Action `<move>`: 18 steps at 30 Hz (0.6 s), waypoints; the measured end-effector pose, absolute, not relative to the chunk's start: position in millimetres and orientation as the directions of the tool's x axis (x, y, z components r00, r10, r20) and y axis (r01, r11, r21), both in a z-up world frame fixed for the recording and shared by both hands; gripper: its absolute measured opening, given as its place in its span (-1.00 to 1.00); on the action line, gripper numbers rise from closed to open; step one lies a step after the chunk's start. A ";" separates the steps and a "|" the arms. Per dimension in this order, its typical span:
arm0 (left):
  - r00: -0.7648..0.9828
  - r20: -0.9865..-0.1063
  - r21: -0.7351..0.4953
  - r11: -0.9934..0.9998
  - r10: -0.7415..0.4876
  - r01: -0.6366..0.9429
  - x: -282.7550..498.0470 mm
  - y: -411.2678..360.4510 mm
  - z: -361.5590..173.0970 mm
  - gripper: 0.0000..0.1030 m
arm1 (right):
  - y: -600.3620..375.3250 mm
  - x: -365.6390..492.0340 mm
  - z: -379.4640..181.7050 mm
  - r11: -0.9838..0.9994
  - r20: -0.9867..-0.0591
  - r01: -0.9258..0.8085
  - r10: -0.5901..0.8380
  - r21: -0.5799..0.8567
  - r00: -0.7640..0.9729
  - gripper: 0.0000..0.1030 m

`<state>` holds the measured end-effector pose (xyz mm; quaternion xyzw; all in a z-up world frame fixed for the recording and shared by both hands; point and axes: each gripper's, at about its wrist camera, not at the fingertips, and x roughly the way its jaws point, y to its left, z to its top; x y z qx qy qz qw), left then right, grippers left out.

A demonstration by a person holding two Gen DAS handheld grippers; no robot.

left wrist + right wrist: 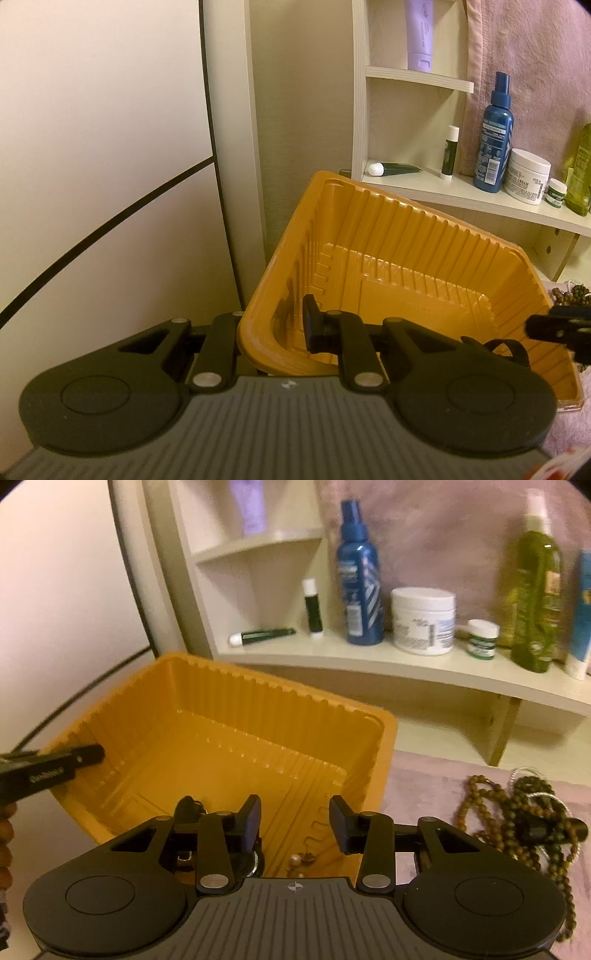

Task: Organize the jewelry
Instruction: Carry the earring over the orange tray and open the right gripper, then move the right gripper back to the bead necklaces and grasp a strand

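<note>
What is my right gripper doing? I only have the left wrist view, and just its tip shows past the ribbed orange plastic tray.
Observer: The right gripper is open over the near end of the orange tray, with nothing between its fingers.
Operator: Anything in the tray below it?
Observer: Yes, a small pearl-like piece lies on the tray floor just under it.
Operator: Where is the rest of the jewelry?
Observer: A tangle of brown and green beaded strands lies on the pink cloth to the right of the tray, outside it.
</note>
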<state>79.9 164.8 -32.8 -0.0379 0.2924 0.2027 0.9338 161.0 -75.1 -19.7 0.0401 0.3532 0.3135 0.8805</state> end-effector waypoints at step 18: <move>0.747 -0.559 0.053 0.915 0.360 -0.401 79.7 163.4 -32.3 -0.70 | -198.9 142.5 -52.3 0.916 -0.654 -0.281 0.401 0.286 0.641 -0.19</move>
